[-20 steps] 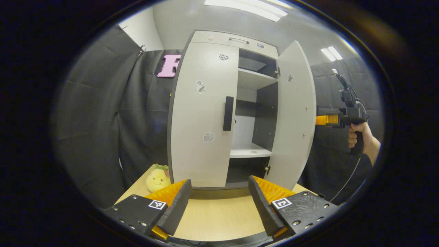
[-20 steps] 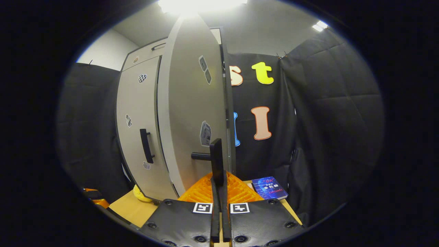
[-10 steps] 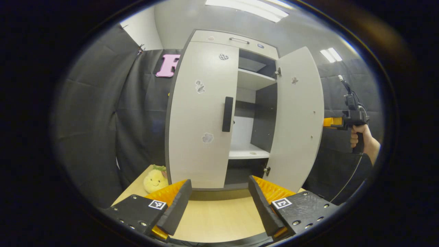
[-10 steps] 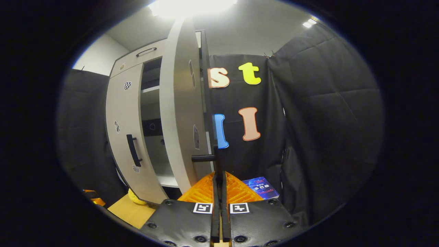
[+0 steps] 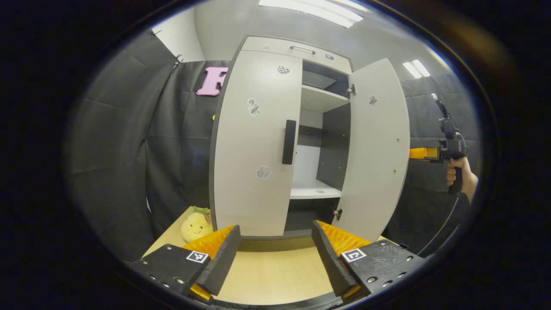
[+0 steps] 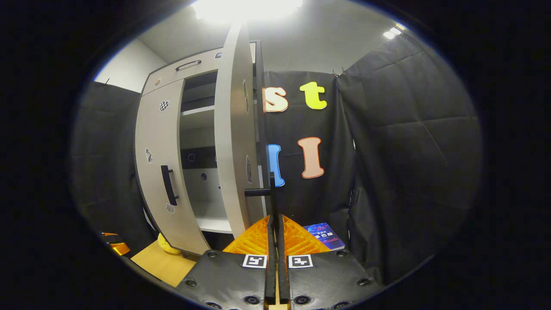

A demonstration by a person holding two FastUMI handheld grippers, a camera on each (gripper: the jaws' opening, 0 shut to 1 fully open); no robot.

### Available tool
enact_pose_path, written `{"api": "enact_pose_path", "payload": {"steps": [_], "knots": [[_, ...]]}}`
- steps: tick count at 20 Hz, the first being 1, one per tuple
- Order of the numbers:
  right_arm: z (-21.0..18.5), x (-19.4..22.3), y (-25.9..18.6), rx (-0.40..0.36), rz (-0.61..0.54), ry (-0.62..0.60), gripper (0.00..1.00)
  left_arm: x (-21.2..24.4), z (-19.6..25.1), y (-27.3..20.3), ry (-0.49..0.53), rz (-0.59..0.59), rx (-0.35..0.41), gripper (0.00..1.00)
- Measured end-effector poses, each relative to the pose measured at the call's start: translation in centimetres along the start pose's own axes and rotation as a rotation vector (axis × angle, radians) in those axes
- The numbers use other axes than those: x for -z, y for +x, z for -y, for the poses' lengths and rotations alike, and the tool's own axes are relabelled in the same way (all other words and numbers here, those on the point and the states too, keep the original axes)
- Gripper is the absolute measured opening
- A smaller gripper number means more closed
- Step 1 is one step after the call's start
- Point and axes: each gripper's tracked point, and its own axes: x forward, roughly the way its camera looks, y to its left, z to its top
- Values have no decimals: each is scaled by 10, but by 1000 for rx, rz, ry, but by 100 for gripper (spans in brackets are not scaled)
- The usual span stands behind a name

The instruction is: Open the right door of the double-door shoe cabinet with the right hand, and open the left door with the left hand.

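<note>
The pale grey shoe cabinet (image 5: 297,47) stands on a wooden table. Its left door (image 5: 254,146) is closed, with the dark handle (image 5: 289,142) free. My left gripper (image 5: 275,234) is open low in front of the cabinet, well short of that handle. The right door (image 5: 376,146) stands swung out, showing the shelves. In the right gripper view this door (image 6: 234,142) is nearly edge-on, and my right gripper (image 6: 274,219) is shut on its dark handle (image 6: 272,193). The left gripper view shows the right gripper (image 5: 419,153) beyond the door's edge, held by a hand (image 5: 458,178).
A yellow plush toy (image 5: 196,224) sits on the table (image 5: 275,275) by the cabinet's left corner. A blue book (image 6: 323,230) lies on the table behind the open door. Black cloth walls close in on both sides.
The right door has swung wider open, with my right gripper still on its handle and moving outward with it. My left gripper has barely moved and stays open.
</note>
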Motion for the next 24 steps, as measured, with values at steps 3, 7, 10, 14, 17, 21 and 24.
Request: {"api": "enact_pose_path", "payload": {"steps": [3, 7, 10, 14, 17, 21, 24], "knots": [[13, -3, -12, 34, 0, -22, 4, -6, -7, 8, 2, 9, -1, 95], [34, -13, -25, 98, 21, -23, 4, -19, -14, 15, 16, 38, -11, 95], [45, -21, -35, 131, 51, 17, 0, -34, -19, 23, 36, 60, -16, 95], [69, -16, -40, 179, 42, 45, 28, -61, -14, 43, 45, 96, 7, 95], [95, -10, -35, 244, 24, 3, 100, -83, -9, 69, 69, 127, 10, 95], [120, -9, -13, 290, 36, -5, 92, -114, 7, 107, 89, 161, 3, 95], [137, -9, 8, 301, 52, 25, 98, -137, 22, 137, 108, 182, 2, 94]]}}
